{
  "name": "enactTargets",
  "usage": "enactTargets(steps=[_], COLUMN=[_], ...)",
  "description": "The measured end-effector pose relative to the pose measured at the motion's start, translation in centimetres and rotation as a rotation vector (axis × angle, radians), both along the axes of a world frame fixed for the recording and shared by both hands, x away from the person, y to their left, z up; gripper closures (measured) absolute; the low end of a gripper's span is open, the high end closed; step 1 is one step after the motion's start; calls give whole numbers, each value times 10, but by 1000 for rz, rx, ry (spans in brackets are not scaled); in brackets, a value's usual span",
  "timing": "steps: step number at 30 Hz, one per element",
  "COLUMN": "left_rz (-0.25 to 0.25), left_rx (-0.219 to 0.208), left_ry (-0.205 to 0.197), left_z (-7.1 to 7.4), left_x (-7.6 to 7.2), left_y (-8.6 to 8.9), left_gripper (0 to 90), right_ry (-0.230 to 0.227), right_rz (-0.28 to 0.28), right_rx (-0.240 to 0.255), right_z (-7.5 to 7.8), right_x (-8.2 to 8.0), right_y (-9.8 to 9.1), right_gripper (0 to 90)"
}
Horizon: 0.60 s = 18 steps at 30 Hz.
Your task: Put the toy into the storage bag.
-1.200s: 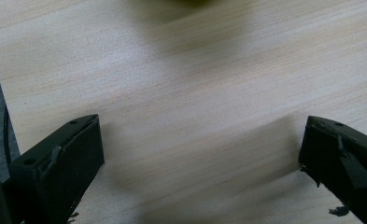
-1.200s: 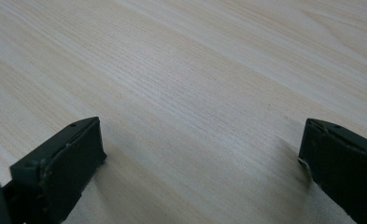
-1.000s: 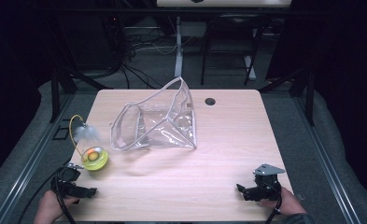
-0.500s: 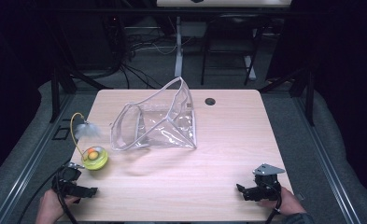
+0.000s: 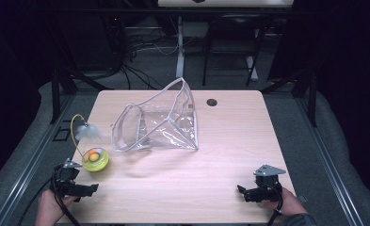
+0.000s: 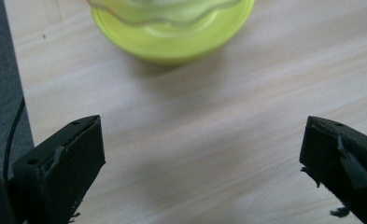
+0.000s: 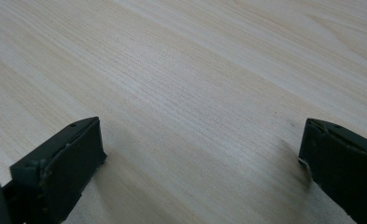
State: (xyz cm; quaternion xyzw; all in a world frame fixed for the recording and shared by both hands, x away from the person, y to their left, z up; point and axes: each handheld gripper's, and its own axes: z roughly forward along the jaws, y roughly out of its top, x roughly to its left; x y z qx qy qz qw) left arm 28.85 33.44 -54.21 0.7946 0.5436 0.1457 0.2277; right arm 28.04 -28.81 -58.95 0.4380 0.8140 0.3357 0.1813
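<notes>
Nothing has moved since earlier. Two grippers rest at the near edge: left gripper point(image 5: 89, 189) and right gripper point(image 5: 242, 191), jaws spread wide (both empty). One yellow-green toy point(image 5: 95, 160) sits just beyond the left; one clear pouch point(image 5: 156, 125) lies farther off, mid-table.

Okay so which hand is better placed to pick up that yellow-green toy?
Left, probably. The left tool sits open just in front of the yellow-green toy, which looms close ahead in its own view. The right tool is open too, but across the table.

Yellow-green toy point(image 6: 172, 32), top edge-cropped
</notes>
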Motion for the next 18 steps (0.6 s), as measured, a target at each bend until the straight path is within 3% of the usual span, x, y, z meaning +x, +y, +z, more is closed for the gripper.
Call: enactTargets(steps=[18], left_rz=[6], left_rx=[-48], left_ry=[-122], left_z=[17], left_x=[9], left_y=[5], left_gripper=[0], right_ry=[-9], right_rz=[-10], right_rx=[9], right_z=[-1], right_x=[-1], right_y=[1], right_gripper=[0])
